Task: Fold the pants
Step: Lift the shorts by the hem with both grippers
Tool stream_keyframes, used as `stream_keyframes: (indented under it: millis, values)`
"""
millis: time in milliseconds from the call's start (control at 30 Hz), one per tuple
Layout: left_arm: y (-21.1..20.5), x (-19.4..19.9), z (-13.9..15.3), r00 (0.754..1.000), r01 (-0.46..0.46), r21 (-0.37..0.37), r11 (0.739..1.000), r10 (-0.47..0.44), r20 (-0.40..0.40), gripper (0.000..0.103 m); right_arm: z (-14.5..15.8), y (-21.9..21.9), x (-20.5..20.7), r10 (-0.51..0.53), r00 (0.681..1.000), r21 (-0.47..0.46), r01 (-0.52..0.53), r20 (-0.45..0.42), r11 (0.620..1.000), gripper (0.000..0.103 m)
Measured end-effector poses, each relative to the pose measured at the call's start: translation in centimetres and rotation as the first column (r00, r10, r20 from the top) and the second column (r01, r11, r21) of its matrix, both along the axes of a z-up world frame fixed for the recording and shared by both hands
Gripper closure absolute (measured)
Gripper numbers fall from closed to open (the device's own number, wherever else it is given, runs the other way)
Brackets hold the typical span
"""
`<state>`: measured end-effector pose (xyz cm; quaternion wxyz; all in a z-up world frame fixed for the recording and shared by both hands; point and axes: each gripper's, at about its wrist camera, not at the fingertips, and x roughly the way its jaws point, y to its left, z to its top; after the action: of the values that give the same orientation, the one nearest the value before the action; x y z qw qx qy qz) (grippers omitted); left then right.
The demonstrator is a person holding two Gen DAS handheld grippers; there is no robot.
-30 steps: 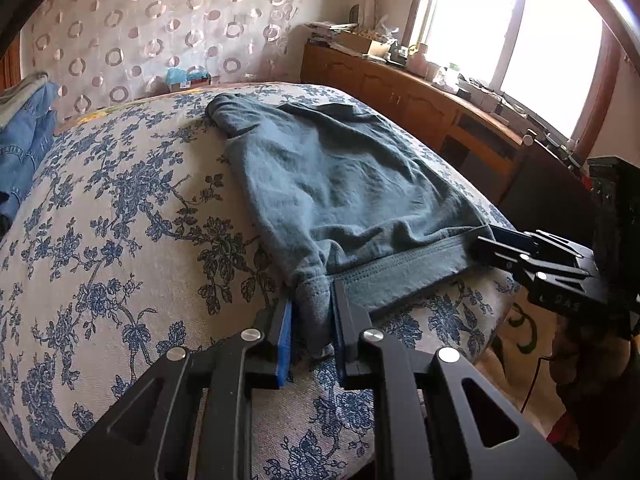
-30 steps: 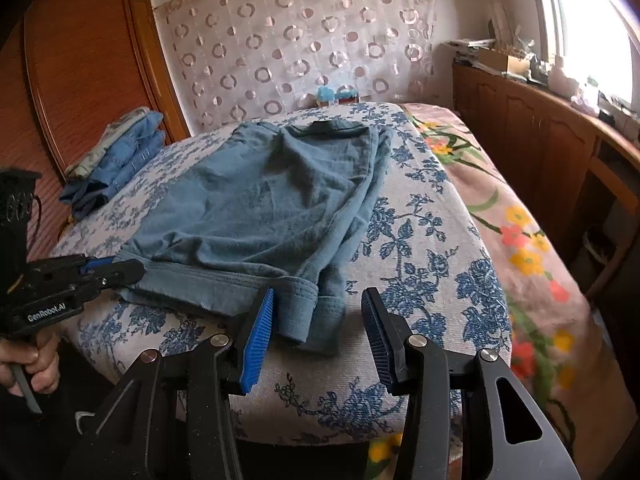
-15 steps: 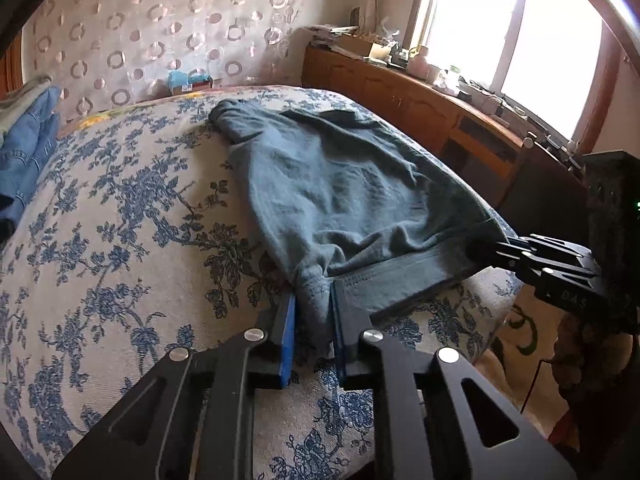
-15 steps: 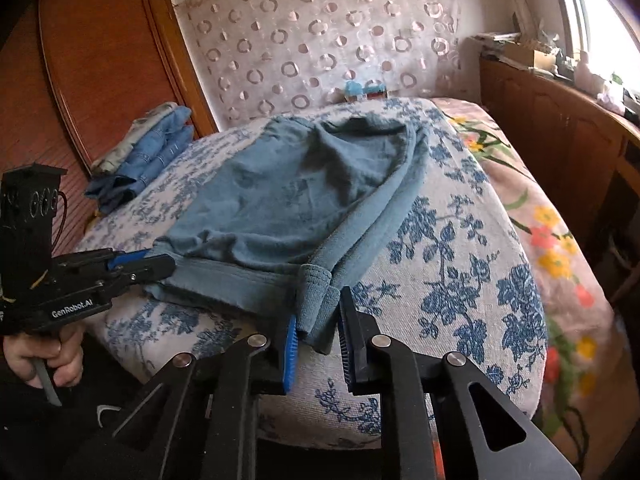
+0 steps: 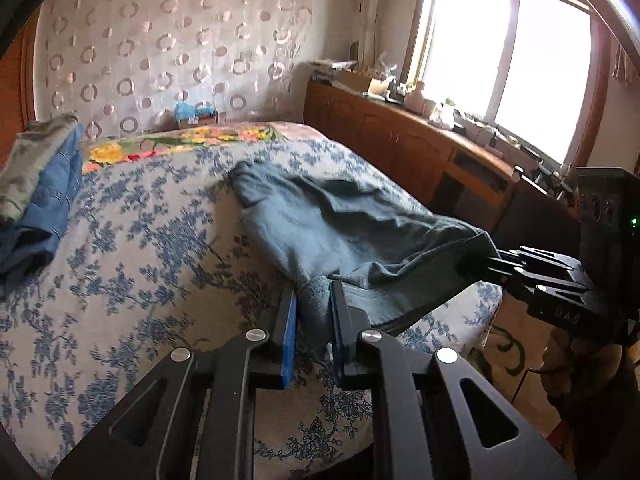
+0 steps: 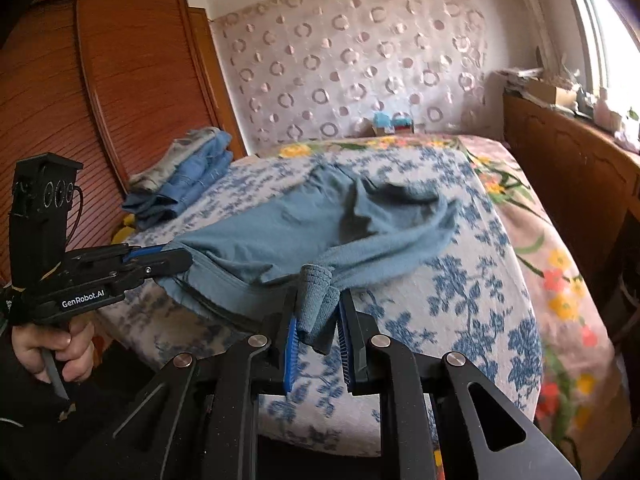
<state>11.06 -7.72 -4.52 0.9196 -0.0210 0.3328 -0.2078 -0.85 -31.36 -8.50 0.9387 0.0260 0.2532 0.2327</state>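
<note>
Basically both grippers were pinching the near edge of the pants (image 5: 340, 224), one at each corner, so the edge could be carried as one straight line instead of bunching.

Left gripper (image 5: 314, 312): blue pads pressed on a wad of the ribbed hem at the left corner, cloth filling the gap between them. Right gripper (image 6: 318, 320): jaws had just been closing and now clamped the other corner, a fold of hem hanging down between the pads.

Pants lay on the floral bedcover (image 5: 132, 264), far end flat on the bed, near end lifted clear and sagging between the two grips (slack band visible in the right wrist view). Holding both corners at similar height probably kept the waist or hem edge square for folding over onto the far half.

Fold itself looked not yet made: cloth was a single spread layer with wrinkles mid-panel.

Stack of folded clothes (image 6: 184, 176) sat at the bed's left side by the wardrobe (image 6: 120, 80), well apart from the working area, likely the drop-off pile.
</note>
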Motion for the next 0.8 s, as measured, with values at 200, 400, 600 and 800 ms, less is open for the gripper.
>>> stream_keyframes:
  millis: [200, 400, 600, 800]
  values:
    - [1.8, -0.9, 3.0, 0.997, -0.021, -0.028, 0.999, 0.023, 0.067, 0.089, 2.4, 1.1, -0.4, 0.039, 0.997, -0.012, -0.038, 0.066, 0.999, 0.085]
    - [3.5, -1.8, 7.7, 0.987, -0.021, -0.061, 0.998, 0.031, 0.16, 0.089, 6.5, 2.5, -1.1, 0.085, 0.982, -0.046, -0.078, 0.172, 0.996, 0.086]
    - [4.6, -2.7, 12.7, 0.957, -0.046, -0.056, 0.997, 0.06, 0.284, 0.09, 11.0, 3.3, -1.9, 0.113, 0.955, -0.06, -0.1, 0.275, 0.993, 0.086]
    - [6.0, -2.0, 15.2, 0.934, -0.073, -0.053, 0.996, 0.087, 0.346, 0.09, 13.4, 3.9, -2.2, 0.143, 0.928, -0.062, -0.129, 0.345, 0.99, 0.086]
